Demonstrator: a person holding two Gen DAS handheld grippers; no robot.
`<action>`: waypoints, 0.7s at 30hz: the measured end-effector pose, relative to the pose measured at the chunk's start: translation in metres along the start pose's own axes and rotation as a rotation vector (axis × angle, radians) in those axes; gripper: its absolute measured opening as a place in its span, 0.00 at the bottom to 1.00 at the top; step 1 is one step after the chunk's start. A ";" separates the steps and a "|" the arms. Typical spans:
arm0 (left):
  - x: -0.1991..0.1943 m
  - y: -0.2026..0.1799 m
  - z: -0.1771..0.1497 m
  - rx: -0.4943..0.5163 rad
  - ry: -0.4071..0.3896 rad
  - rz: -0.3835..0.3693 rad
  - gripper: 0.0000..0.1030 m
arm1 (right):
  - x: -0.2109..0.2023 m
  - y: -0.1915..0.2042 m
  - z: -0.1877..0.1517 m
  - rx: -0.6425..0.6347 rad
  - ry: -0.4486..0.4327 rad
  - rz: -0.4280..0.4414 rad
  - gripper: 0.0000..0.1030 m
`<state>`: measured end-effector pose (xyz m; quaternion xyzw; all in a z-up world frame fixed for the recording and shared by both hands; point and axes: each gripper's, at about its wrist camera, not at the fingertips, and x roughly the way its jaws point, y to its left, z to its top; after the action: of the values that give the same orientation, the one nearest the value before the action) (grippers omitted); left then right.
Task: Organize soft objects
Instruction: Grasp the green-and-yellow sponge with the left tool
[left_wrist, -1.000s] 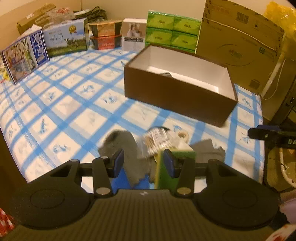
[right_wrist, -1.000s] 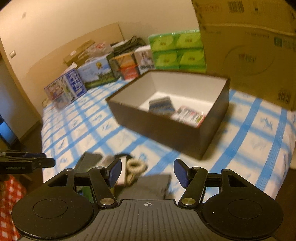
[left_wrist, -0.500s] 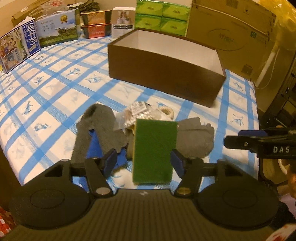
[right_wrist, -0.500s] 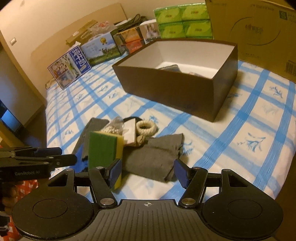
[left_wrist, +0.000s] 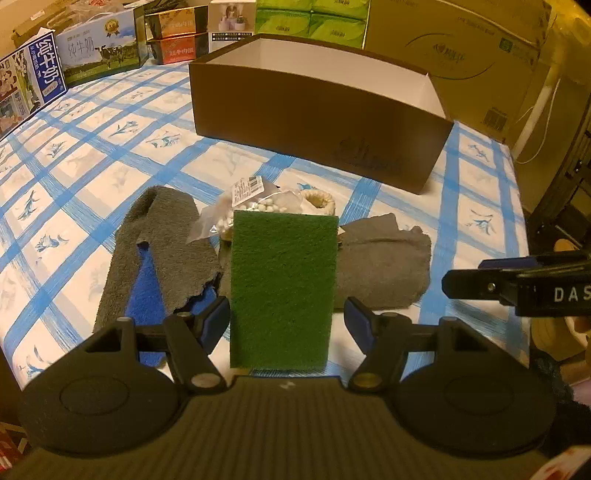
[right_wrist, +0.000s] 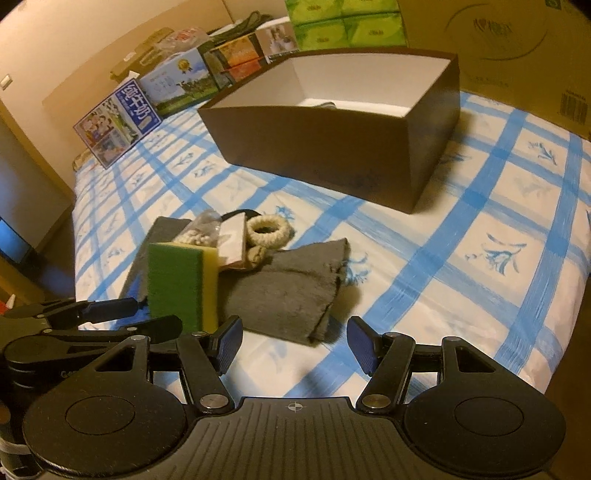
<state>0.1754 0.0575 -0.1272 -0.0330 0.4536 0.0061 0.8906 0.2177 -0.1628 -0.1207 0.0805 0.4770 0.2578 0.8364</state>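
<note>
A green-and-yellow sponge (left_wrist: 282, 291) stands on its edge on the blue-checked sheet, between the open jaws of my left gripper (left_wrist: 287, 321), not touched by them. It also shows in the right wrist view (right_wrist: 181, 284). Around it lie a grey cloth (left_wrist: 380, 266) on the right, a grey-and-blue cloth (left_wrist: 159, 251) on the left, a clear bag of white beads (left_wrist: 251, 210) and a cream fabric ring (right_wrist: 267, 230). My right gripper (right_wrist: 293, 343) is open and empty, just in front of the grey cloth (right_wrist: 291, 291).
An open brown box (left_wrist: 317, 114) with a white inside stands behind the pile; it also shows in the right wrist view (right_wrist: 332, 147). Milk cartons (left_wrist: 99, 48), green tissue packs (left_wrist: 314, 18) and a large cardboard box (left_wrist: 461, 48) line the far edge. The bed edge runs along the right.
My left gripper opened and let go of the sponge, which now stands on the sheet. Both grippers have come lower and closer to the pile.
</note>
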 end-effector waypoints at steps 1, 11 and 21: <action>0.002 -0.002 0.000 0.008 0.001 0.009 0.64 | 0.001 -0.001 0.000 0.004 0.004 -0.001 0.61; 0.019 -0.010 0.003 0.050 0.003 0.062 0.70 | 0.011 -0.009 0.000 0.030 0.026 -0.011 0.61; 0.018 -0.009 0.001 0.099 -0.012 0.070 0.70 | 0.016 -0.009 -0.001 0.035 0.029 -0.013 0.61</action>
<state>0.1873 0.0478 -0.1410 0.0270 0.4490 0.0149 0.8930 0.2267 -0.1622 -0.1362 0.0885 0.4940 0.2449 0.8296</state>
